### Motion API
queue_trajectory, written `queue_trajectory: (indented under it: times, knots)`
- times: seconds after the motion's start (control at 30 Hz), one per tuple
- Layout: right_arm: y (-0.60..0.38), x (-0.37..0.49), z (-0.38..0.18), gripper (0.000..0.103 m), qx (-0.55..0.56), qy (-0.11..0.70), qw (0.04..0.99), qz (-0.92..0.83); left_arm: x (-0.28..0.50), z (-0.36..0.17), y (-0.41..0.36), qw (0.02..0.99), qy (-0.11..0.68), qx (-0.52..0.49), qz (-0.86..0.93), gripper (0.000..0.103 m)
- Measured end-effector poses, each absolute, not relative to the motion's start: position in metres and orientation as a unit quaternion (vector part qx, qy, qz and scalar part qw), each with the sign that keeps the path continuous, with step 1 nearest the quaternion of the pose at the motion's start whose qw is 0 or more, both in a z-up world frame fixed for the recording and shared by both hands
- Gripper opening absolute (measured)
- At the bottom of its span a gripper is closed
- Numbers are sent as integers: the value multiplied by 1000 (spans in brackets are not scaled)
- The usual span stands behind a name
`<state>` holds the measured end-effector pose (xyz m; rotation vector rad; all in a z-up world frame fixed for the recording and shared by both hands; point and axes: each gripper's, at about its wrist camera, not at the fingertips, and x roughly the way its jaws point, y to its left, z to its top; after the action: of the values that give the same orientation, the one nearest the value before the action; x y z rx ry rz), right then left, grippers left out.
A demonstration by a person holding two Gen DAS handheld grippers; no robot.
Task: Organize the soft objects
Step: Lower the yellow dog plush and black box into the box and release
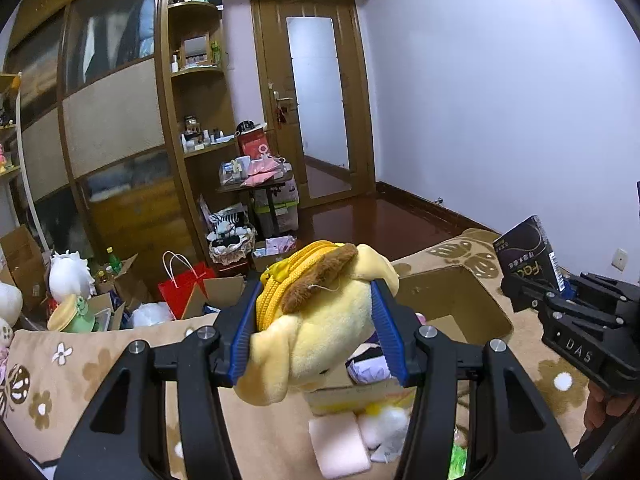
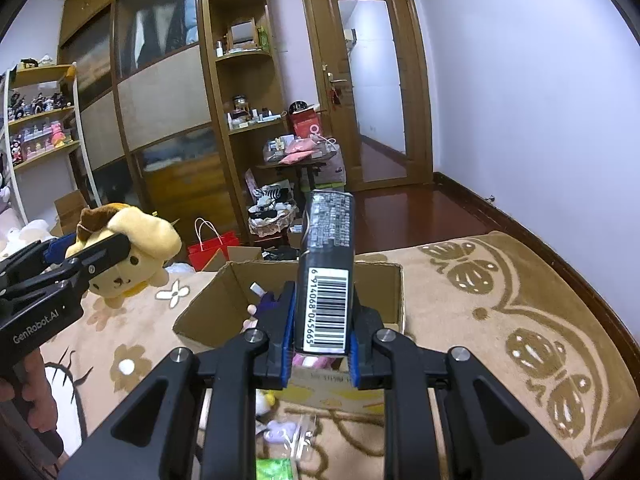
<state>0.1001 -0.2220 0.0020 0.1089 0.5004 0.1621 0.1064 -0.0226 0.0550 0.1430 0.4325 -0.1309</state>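
While both grippers are lifted above the bed, each one has something between its blue pads. The left gripper [image 1: 316, 320] is closed on a yellow plush dog [image 1: 320, 320], a soft toy with a brown beret and a yellow zipper along its head; the pads press into its two sides and the toy hangs in the air, above the beige blanket [image 1: 80, 380] with brown flower and butterfly patterns. In the right wrist view the same plush dog [image 2: 132, 256] appears on the left side, held up to the left of the cardboard box [image 2: 396, 292]. The right gripper [image 2: 320, 344] is closed narrowly on a dark rectangular packet [image 2: 326, 264], which stands upright between the pads with its barcode facing the camera. This packet is held over the near edge of the open cardboard box, which sits on the blanket and has some small items inside, purple and pink ones, that I cannot identify clearly. On the blanket in front of the box lie a pink soft block [image 1: 340, 444] and a white fluffy item [image 1: 384, 424]. Behind the bed there are a red paper bag [image 2: 212, 248], a wooden wardrobe [image 2: 160, 100] and a door [image 2: 372, 80].
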Motion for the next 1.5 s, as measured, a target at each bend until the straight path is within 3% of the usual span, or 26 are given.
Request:
queue_trajectory:
  times: [0.7, 1.0, 1.13, 1.17, 1.27, 1.33, 1.5]
  knots:
    - [-230, 151, -49, 22, 64, 307, 946, 84, 189, 0, -44, 956, 268, 72, -98, 55]
    - [-235, 156, -62, 23, 82, 328, 937, 88, 201, -16, -35, 951, 294, 53, -86, 64]
    - [-236, 157, -63, 23, 82, 329, 937, 88, 200, -17, -32, 950, 296, 48, -84, 74]
    - [-236, 157, -63, 25, 83, 329, 936, 88, 199, -17, -31, 950, 296, 49, -82, 76]
    - [-237, 156, -62, 46, 82, 326, 938, 90, 197, -18, -30, 949, 302, 49, -80, 79]
    - [-237, 154, -61, 50, 84, 324, 938, 92, 192, -18, -29, 948, 305, 54, -78, 80]
    - [-234, 147, -55, 75, 80, 319, 939, 102, 177, -12, -28, 947, 306, 71, -72, 84]
